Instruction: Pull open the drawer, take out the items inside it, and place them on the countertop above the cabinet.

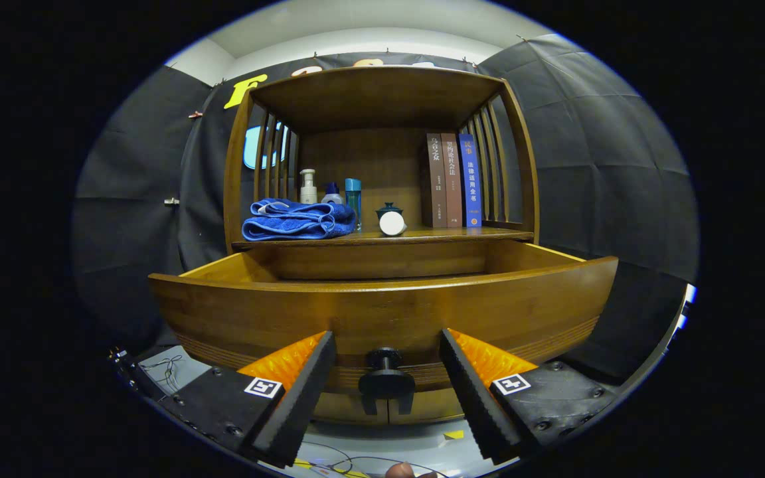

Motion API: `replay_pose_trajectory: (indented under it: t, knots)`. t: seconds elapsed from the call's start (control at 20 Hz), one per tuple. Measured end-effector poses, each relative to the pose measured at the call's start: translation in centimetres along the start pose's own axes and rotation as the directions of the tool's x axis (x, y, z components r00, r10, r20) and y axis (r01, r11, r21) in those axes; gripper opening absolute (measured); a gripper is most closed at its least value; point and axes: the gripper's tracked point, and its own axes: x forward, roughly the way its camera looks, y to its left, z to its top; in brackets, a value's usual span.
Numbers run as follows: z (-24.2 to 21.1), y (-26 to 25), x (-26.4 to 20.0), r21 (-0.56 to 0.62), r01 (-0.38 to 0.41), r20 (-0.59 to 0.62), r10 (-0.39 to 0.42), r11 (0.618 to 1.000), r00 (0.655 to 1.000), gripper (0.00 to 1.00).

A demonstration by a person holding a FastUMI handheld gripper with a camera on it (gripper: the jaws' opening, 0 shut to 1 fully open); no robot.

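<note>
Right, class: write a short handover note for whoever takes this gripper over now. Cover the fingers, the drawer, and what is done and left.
Gripper: fingers open, one either side of the black drawer knob, not touching it.
Drawer: pulled out; its front panel hides the inside, so any contents cannot be told.
Countertop: holds a folded blue towel, three bottles, a small dark lidded pot, a white round item and three books.
Done: drawer open.
Left: look inside the drawer and lift anything there onto the countertop.
</note>
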Motion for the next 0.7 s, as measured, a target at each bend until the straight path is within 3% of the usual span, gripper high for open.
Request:
replay_pose_trajectory:
  t: [0.25, 0.7]
  knots:
    - [0.4, -0.2, 0.5, 0.018, 0.002, 0.007, -0.002, 1.0, 1.0, 0.99]
    - [2.3, 0.1, 6.1, -0.018, 0.004, 0.027, -0.004, 1.0, 1.0, 0.99]
